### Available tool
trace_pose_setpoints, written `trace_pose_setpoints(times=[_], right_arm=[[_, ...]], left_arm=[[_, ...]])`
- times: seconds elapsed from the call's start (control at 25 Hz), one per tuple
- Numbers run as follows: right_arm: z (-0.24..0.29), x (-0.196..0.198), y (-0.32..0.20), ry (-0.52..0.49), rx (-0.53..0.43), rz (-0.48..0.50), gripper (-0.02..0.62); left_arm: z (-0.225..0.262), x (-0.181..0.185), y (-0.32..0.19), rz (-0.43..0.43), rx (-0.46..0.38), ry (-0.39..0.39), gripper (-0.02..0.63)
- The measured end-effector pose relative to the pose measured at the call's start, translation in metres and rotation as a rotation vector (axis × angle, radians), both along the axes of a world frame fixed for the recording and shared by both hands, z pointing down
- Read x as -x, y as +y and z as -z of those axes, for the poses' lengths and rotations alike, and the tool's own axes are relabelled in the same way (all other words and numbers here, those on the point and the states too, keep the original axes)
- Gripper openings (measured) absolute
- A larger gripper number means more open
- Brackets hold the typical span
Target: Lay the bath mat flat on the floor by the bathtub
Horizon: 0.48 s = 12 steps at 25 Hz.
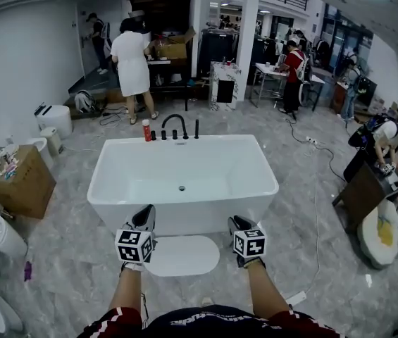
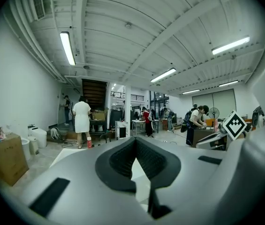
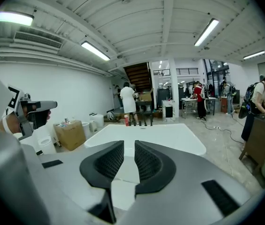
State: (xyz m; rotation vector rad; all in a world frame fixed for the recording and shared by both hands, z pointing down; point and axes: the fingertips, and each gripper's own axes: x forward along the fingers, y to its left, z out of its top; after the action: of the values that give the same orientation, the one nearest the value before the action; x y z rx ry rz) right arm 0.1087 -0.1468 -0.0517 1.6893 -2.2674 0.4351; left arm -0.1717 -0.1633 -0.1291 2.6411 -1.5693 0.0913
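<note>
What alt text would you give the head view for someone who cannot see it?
A white oval bath mat lies flat on the grey floor in front of a white bathtub. The person's left gripper and right gripper are held above the floor on either side of the mat. Beyond the bathtub, several people stand working.

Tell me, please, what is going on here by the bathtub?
A person stands at the bathtub with a gripper in each hand. The white mat lies flat on the floor beside the tub, and neither gripper holds it. The left gripper has its jaws together at the tips. The right gripper has its jaws slightly apart with nothing between them. The laying looks done.
</note>
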Motion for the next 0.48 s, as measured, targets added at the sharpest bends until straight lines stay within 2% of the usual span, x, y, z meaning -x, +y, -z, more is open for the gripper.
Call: trace_pose_setpoints(times=[0.16, 0.32, 0.48], right_arm=[[0.028, 0.001, 0.02, -0.009, -0.07, -0.049, 0.092], [0.057, 0.014, 0.041, -0.033, -0.153, -0.068, 0.091], [0.068, 0.034, 0.062, -0.067, -0.181, -0.065, 0.091]], left_arm=[[0.01, 0.031, 0.023, 0.034, -0.039, -0.038, 0.017], [0.022, 0.043, 0.053, 0.015, -0.058, 0.015, 0.017], [0.02, 0.054, 0.078, 0.003, -0.054, 0.056, 0.017]])
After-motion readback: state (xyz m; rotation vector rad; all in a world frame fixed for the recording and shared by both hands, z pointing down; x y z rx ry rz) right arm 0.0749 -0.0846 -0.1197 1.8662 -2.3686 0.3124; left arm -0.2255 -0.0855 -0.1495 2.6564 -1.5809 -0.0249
